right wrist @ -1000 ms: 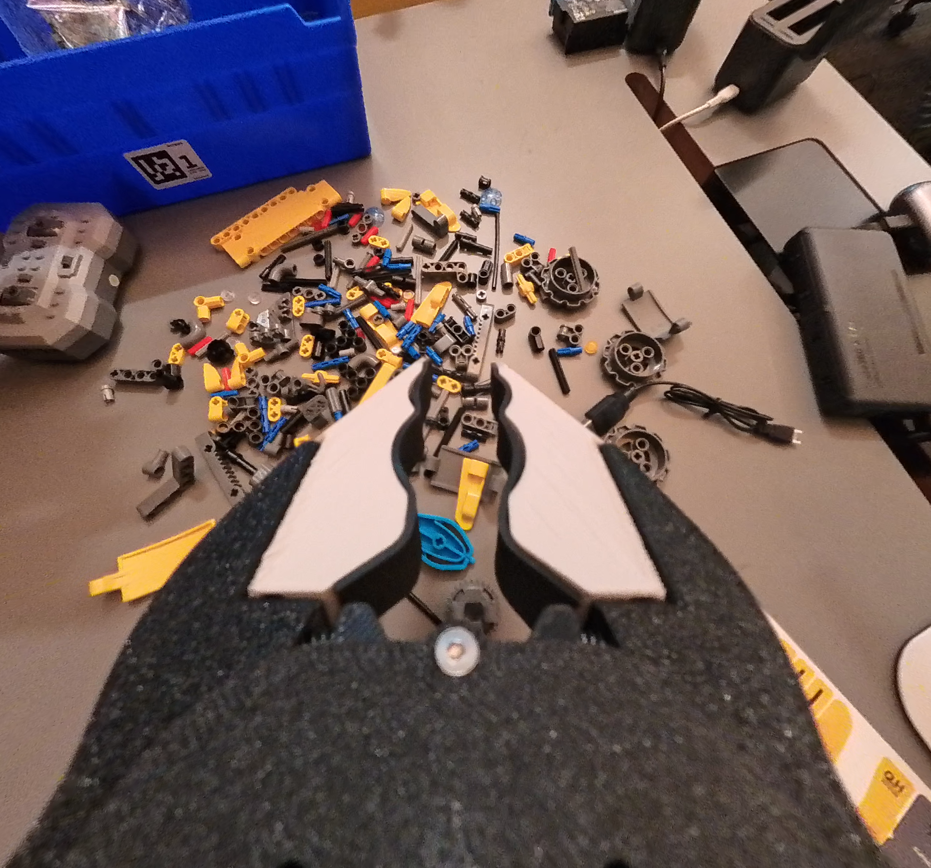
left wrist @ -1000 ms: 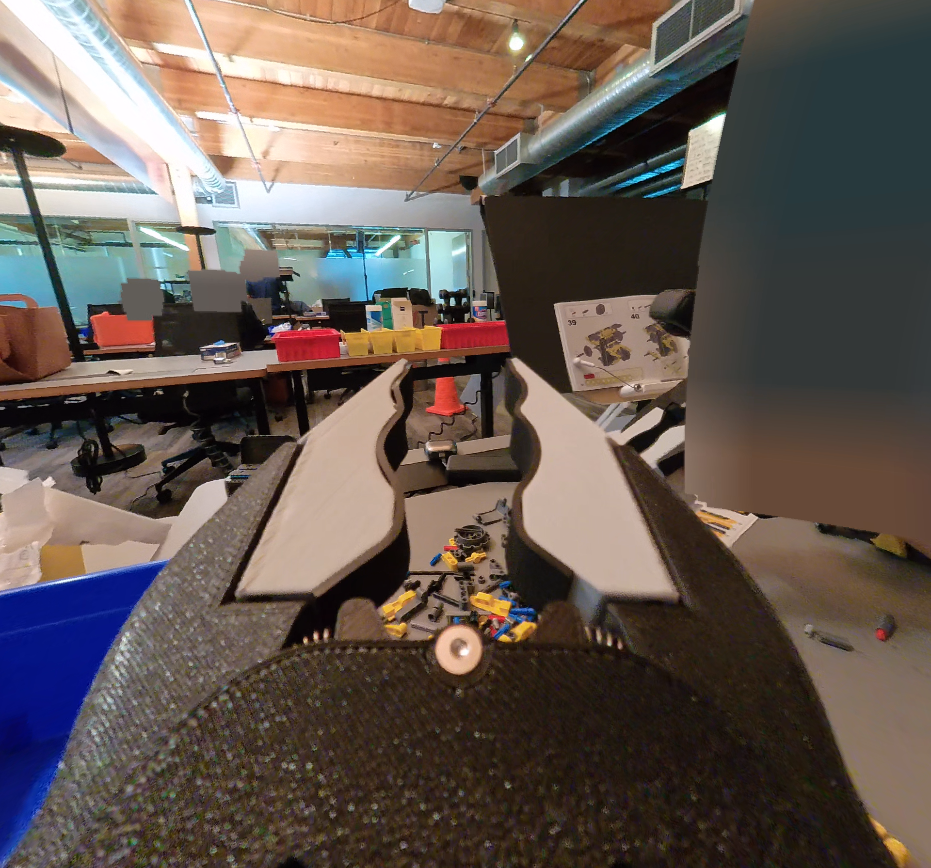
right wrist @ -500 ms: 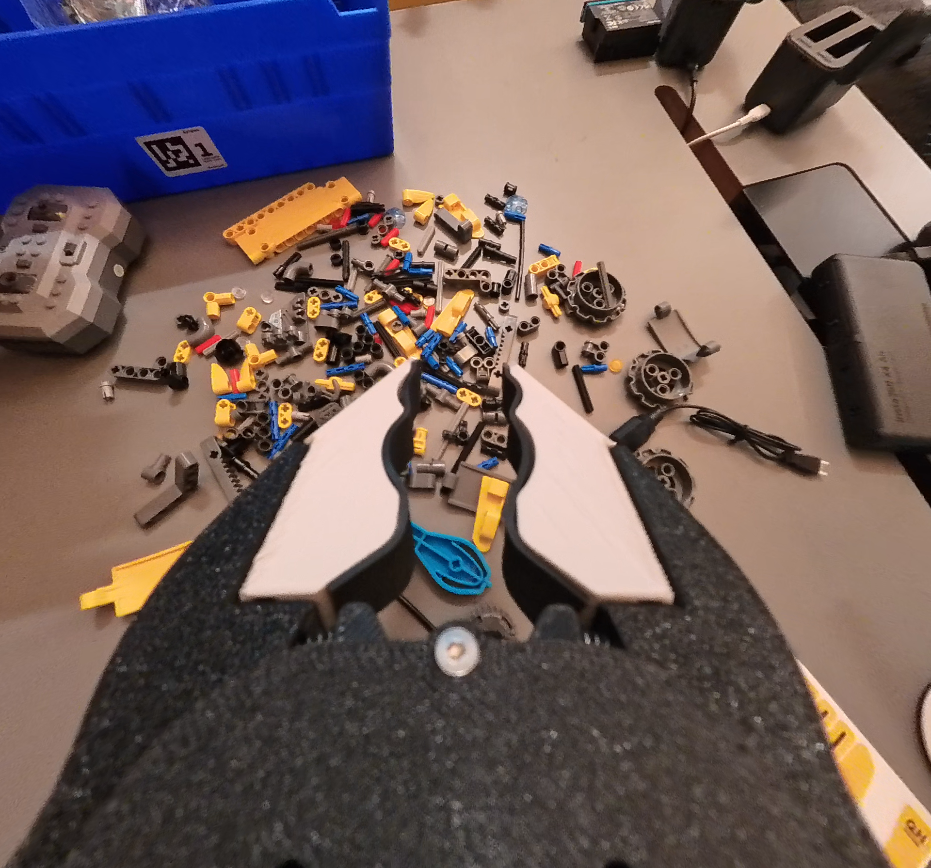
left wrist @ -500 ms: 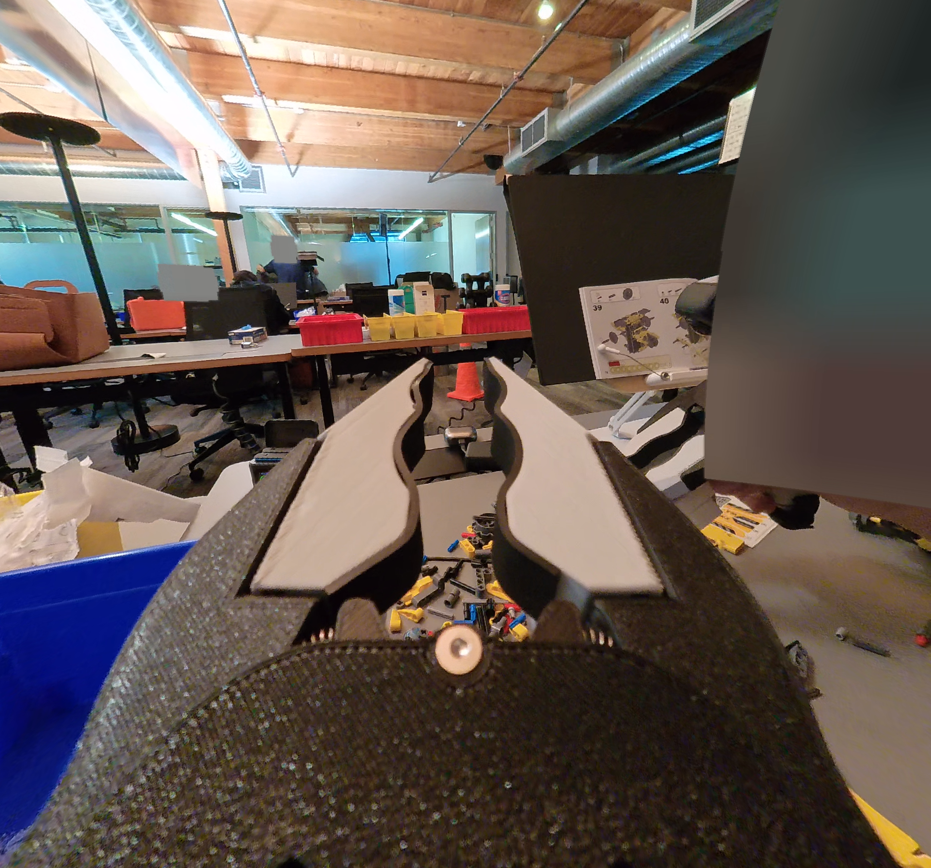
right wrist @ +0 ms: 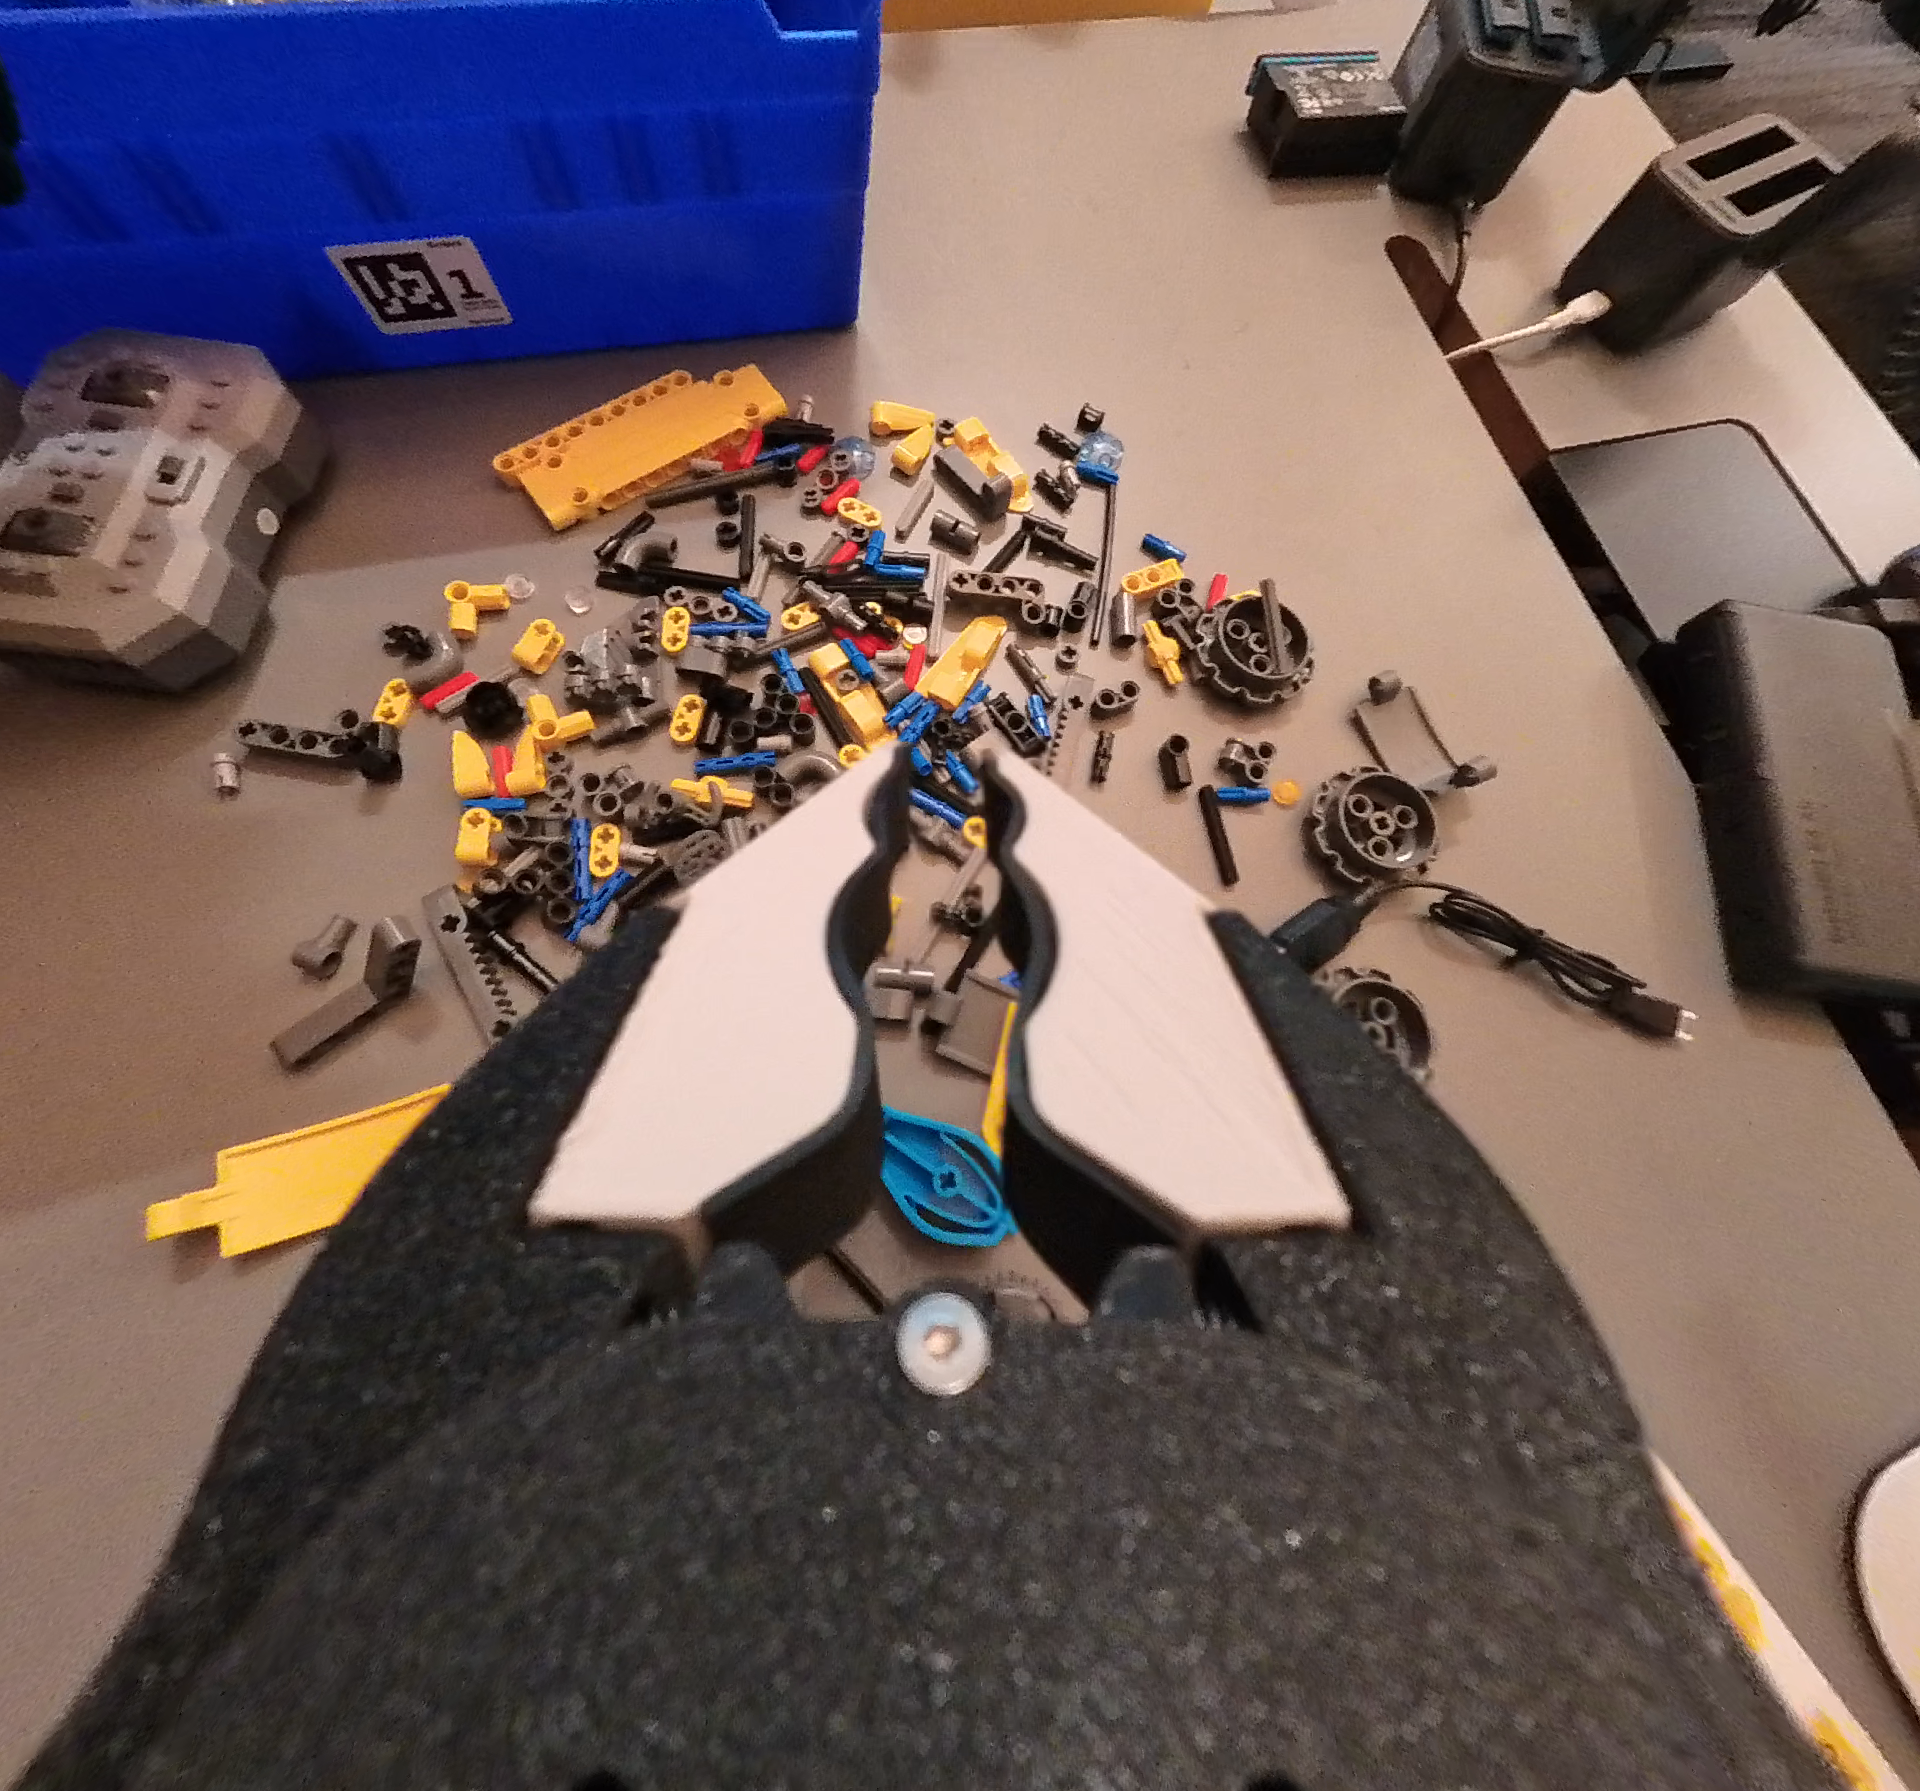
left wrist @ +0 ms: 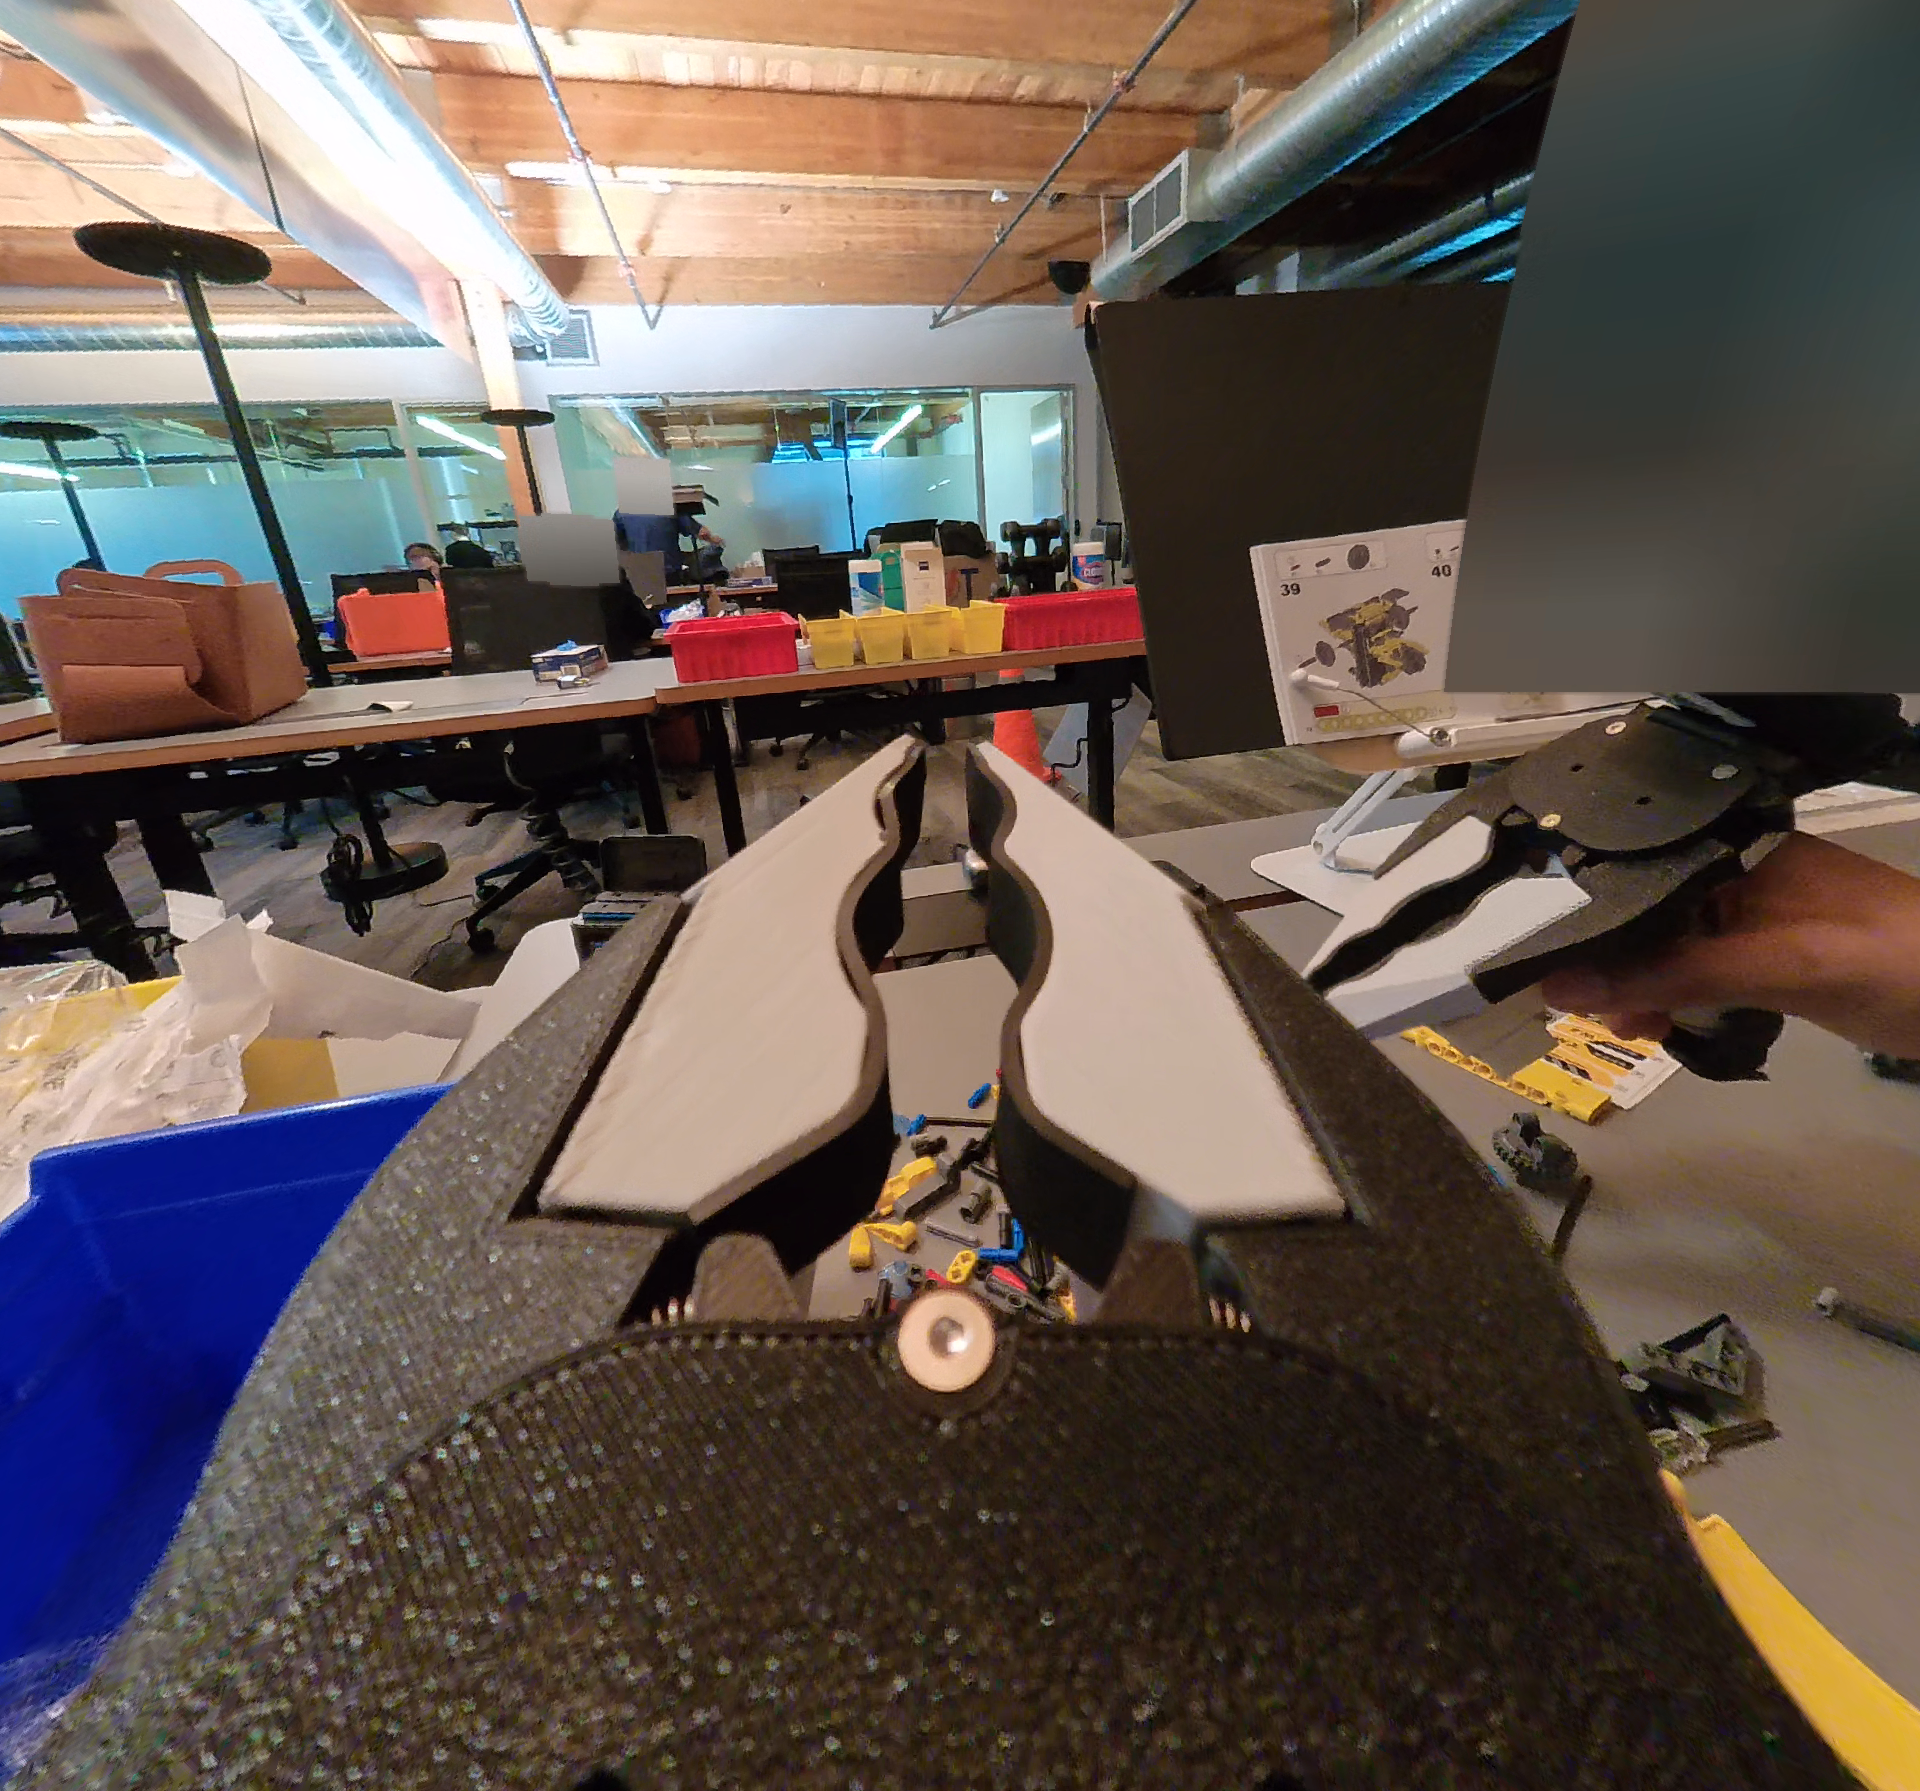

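Note:
My right gripper (right wrist: 940,765) hovers over a pile of small yellow, black, blue and grey building pieces (right wrist: 831,661) on a grey table (right wrist: 1143,307). Its fingers are a narrow gap apart and hold nothing. A teal piece (right wrist: 945,1191) lies under it. My left gripper (left wrist: 945,759) is raised and points level across the room. Its tips almost touch and it is empty. Part of the pile (left wrist: 935,1211) shows below it. In the left wrist view a hand (left wrist: 1766,952) holds the right gripper at the right.
A blue bin (right wrist: 468,110) stands behind the pile and shows at lower left (left wrist: 156,1326). A grey block (right wrist: 125,515) lies left. Black wheels (right wrist: 1252,650), a cable (right wrist: 1507,941) and chargers (right wrist: 1475,110) lie right. An instruction booklet (left wrist: 1351,640) stands at the right. The left gripper's tips are roughly 20 cm from the right gripper's. From my right tips it is roughly 11 cm to the teal piece (right wrist: 945,1191); from my left, 30 cm.
The left gripper's fingers have closed steadily from a wide gap to a sliver. The right gripper's fingers widened a little, then narrowed, and it moved slightly back over the pile.

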Demonstrator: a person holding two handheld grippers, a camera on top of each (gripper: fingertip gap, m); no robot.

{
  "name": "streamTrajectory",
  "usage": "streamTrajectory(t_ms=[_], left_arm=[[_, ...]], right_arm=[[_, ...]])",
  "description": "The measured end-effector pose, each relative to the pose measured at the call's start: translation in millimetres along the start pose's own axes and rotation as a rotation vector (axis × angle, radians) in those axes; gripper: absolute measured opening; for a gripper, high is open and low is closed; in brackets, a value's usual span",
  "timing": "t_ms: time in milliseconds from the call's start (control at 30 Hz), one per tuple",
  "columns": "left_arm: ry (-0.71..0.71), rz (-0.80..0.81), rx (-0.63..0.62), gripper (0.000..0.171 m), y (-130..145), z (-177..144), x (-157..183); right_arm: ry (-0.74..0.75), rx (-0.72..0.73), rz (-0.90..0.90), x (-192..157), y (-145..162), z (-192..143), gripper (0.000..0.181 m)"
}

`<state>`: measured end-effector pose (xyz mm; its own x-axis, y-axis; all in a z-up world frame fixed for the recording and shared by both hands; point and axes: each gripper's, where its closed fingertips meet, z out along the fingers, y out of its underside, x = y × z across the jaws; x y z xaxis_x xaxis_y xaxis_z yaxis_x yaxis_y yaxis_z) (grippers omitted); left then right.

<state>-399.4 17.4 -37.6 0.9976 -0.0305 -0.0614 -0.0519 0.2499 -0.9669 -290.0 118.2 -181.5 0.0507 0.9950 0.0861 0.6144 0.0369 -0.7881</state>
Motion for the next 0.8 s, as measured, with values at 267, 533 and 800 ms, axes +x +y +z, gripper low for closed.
streamTrajectory(t_ms=[267,533,800], left_arm=[[0.001,-0.018,0.01,0.006,-0.9,-1.8,-2.6],[0.005,-0.015,-0.002,0.007,1.4,-0.4,-1.2],[0.013,-0.025,-0.011,0.01,3.8,0.5,-0.9]], right_arm=[[-0.012,0.022,-0.012,-4.4,-5.2,-2.4,0.0],[-0.018,0.015,-0.02,-7.7,-4.0,0.8,0.002],[-0.024,0.002,-0.025,-10.8,-2.0,4.7,0.007]])
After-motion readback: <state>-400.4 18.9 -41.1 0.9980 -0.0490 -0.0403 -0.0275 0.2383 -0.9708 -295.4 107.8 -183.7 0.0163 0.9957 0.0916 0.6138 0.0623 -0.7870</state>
